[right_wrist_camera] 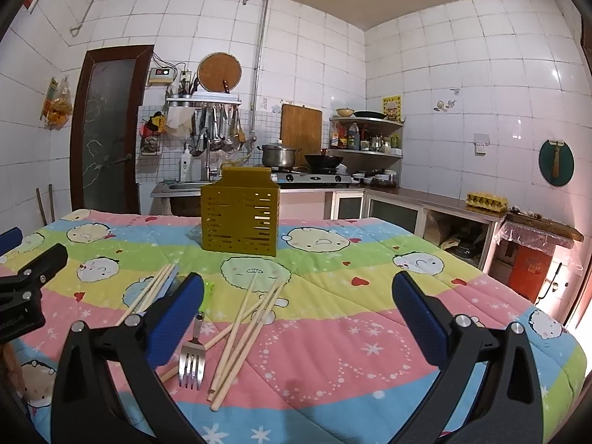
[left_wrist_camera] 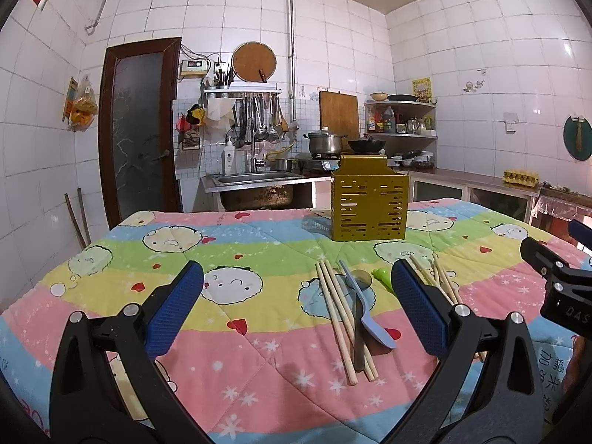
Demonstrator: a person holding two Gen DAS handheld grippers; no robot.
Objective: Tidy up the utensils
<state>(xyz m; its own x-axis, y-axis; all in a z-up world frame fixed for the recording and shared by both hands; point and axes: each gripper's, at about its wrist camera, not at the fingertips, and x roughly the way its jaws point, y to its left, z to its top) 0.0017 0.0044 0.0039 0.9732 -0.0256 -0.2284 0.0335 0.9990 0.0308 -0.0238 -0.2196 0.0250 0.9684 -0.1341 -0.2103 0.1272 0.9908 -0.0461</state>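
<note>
The utensils lay loose on the quilt (left_wrist_camera: 259, 333), in front of the gold holder (left_wrist_camera: 369, 205), which stood upright farther back. One chopstick bunch (left_wrist_camera: 342, 318) lay touching a dark spoon (left_wrist_camera: 359, 318) and a blue spoon (left_wrist_camera: 364, 305); a green piece (left_wrist_camera: 383, 277) showed just beside them. Further right, a fork (right_wrist_camera: 192, 360) lay beside scattered chopsticks (right_wrist_camera: 244, 336). The left gripper (left_wrist_camera: 296, 310) and right gripper (right_wrist_camera: 299, 314) hung over the quilt, jaws wide, holding nothing.
</note>
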